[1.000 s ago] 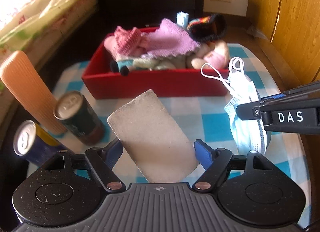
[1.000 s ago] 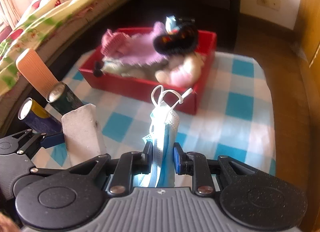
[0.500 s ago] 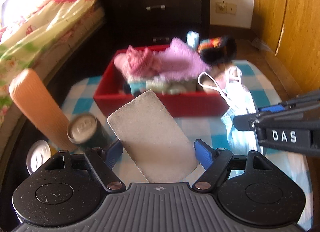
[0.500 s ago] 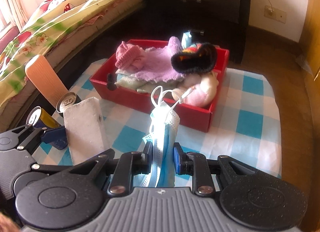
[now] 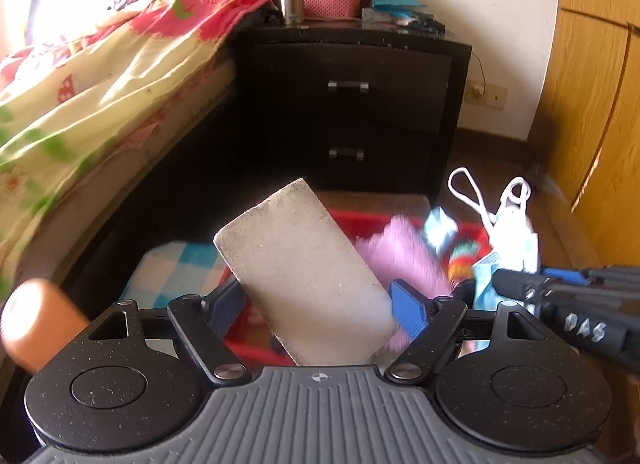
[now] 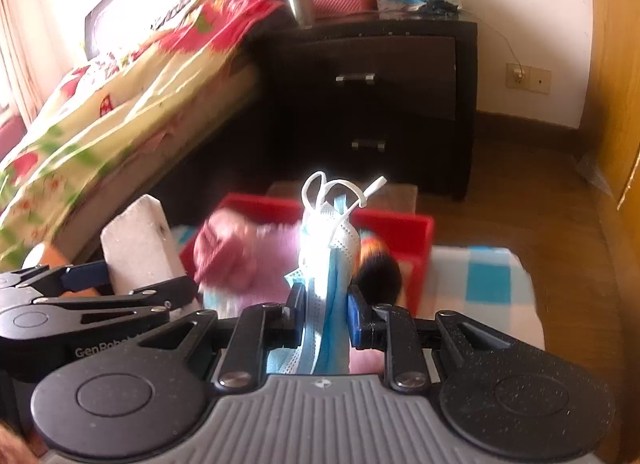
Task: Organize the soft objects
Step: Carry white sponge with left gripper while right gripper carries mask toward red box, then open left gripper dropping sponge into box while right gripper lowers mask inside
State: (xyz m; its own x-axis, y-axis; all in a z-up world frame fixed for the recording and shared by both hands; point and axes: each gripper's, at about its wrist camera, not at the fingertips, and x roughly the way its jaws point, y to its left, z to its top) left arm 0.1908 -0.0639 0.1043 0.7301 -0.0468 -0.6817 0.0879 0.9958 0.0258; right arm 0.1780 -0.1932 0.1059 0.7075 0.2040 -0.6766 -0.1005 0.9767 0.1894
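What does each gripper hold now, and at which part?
Left gripper: grey sponge block, at its lower sides. Right gripper: blue face mask, around its lower half.

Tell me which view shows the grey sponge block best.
Left wrist view: the grey sponge block fills the centre, its broad face in full view, clamped in the left tool. The right wrist view shows only its narrow edge at the left.

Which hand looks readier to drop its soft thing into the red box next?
Probably the right. Its tool is shut on the face mask, which hangs in front of the red box. The left tool grips the grey sponge toward the box's left side, so it is nearly as ready.
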